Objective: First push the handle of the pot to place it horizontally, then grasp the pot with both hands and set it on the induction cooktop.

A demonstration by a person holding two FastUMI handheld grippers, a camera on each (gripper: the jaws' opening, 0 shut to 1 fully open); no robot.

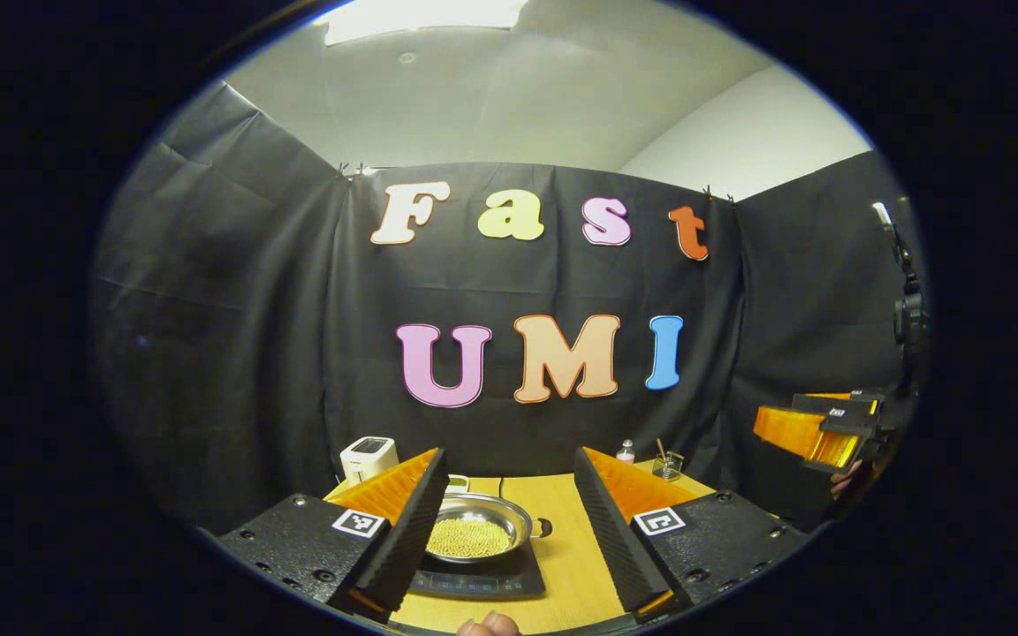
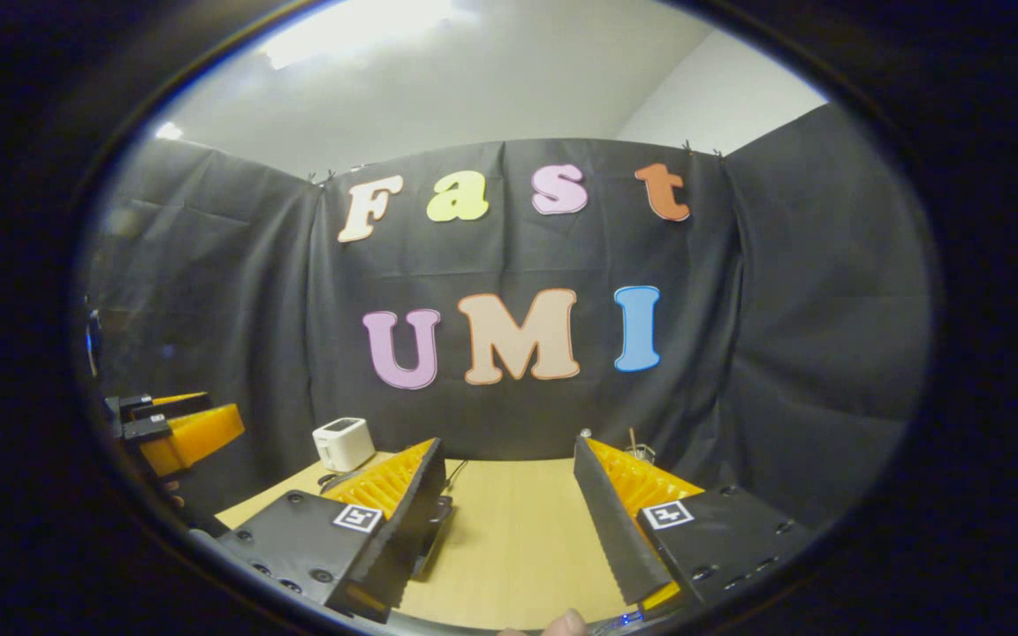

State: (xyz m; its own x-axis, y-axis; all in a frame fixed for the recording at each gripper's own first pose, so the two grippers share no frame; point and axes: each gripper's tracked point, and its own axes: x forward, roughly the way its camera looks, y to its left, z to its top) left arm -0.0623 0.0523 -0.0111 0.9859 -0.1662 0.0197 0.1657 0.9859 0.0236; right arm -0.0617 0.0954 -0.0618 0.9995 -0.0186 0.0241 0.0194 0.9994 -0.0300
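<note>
Left gripper (image 1: 505, 521) released, fingers spread, raised. Shiny steel pot of yellow grains (image 1: 477, 525) at 6 o'clock, seated on black induction cooktop (image 1: 478, 579), short handle (image 1: 543, 529) pointing 3 o'clock. Right gripper (image 2: 509, 517) released over bare wooden table (image 2: 518, 539). Judged complete; nothing left but retreat.

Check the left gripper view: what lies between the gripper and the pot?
Only bare wooden table and the cooktop's front panel; the open left gripper stands clear of the pot.
</note>
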